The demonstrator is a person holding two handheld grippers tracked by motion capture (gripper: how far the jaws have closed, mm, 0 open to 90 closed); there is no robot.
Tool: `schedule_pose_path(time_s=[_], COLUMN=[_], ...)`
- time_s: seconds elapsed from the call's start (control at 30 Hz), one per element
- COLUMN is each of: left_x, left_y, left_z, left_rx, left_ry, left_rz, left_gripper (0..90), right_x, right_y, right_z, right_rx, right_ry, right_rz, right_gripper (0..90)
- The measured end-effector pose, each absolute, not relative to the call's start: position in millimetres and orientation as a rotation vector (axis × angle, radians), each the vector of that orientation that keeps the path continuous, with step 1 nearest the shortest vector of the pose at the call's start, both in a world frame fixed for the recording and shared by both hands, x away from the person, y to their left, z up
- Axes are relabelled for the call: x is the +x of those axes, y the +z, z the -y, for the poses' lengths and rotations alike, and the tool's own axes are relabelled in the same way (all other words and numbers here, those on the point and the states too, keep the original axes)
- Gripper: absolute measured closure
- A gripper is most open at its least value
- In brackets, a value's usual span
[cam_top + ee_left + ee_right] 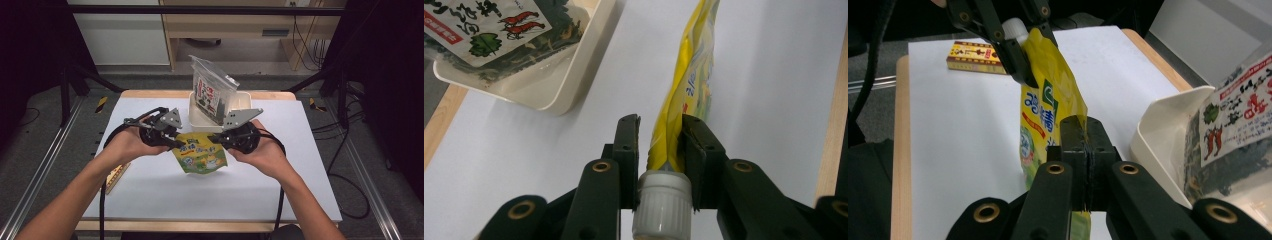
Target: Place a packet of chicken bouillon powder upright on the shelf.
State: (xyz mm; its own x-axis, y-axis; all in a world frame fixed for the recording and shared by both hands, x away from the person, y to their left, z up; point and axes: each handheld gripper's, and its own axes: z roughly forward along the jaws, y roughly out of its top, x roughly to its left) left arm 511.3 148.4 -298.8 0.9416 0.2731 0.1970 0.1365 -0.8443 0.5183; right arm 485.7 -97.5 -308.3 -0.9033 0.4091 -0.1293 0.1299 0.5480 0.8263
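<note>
- Gripping one yellow spout pouch (201, 155) between them, both grippers hold it above the white surface (165, 185), near the front of the cream tray (196, 119).
- Left gripper (659, 145) – its fingers (626, 145) are narrowed on the pouch's neck, just above the white ribbed cap (661, 202).
- Right gripper (1083, 145) – its fingers (1072, 135) are pressed together on the pouch's opposite edge, with the film pinched between them.
- A seaweed snack bag (212, 92) stands tilted in the tray.
- A small yellow-and-red box (977, 57) – perhaps a carton, the print being blurred – lies near the surface's left edge, well apart from the pouch.
</note>
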Motion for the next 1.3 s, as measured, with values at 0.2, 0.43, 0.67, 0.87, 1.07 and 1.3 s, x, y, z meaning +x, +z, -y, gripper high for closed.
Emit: schedule_pose_path(time_s=[0.2,0.43,0.67,0.87,1.07,1.3], left_x=[509,507,508,507,506,504], left_y=[-296,-295,-295,-294,-293,-294], left_z=[-144,-140,-140,-138,-137,-136], left_rx=[2.579,2.598,2.614,2.613,2.611,2.61], left_ry=[0.375,0.385,0.4,0.401,0.409,0.402], left_rz=[-0.275,-0.25,-0.235,-0.225,-0.216,-0.215], left_gripper=[69.9,70.0,70.0,70.0,70.0,70.0], right_x=[488,488,487,487,494,501], right_y=[-313,-317,-318,-313,-308,-313], right_z=[102,106,104,92,82,71], right_rx=[0.465,0.475,0.453,0.418,0.395,0.383], right_ry=[1.268,1.228,1.136,1.084,1.05,0.987], right_rz=[-2.491,-2.515,-2.519,-2.517,-2.573,-2.633], right_gripper=[88.3,84.6,61.8,42.4,39.3,53.3])
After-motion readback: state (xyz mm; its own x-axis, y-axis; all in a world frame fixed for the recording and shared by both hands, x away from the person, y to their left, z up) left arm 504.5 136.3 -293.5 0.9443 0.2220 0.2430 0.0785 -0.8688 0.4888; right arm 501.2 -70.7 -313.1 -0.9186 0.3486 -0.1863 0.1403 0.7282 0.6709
